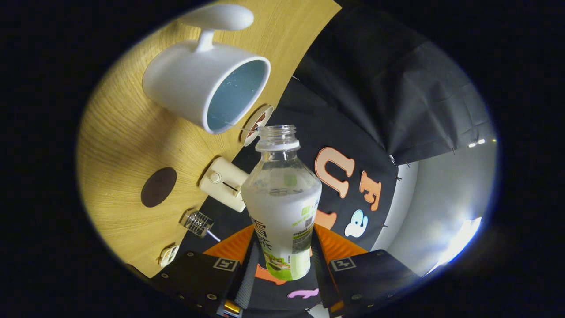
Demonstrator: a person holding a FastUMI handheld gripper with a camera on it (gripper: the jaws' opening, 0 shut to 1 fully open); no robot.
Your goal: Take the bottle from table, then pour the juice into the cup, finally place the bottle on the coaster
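My gripper [284, 254] is shut on a clear plastic bottle [282, 194] with a green and white label, one finger on each side of its lower body. The bottle has no cap, and pale juice fills its lower part. The whole view is rolled, so the wooden table [123, 132] stands steeply to one side of the bottle. A white cup [207, 84] with a blue inside rests on the table just beyond the bottle's open mouth, rim close to the neck. I see no stream of juice. A dark oval coaster [159, 187] lies on the table nearer the fingers.
A small white box-like device [223, 183] sits at the table edge beside the bottle. A clear ribbed item [198, 223] and a small white piece [168, 255] lie nearer the fingers. A round roll [256, 125] stands under the cup's rim. The booth's black cloth wall [375, 88] hangs behind.
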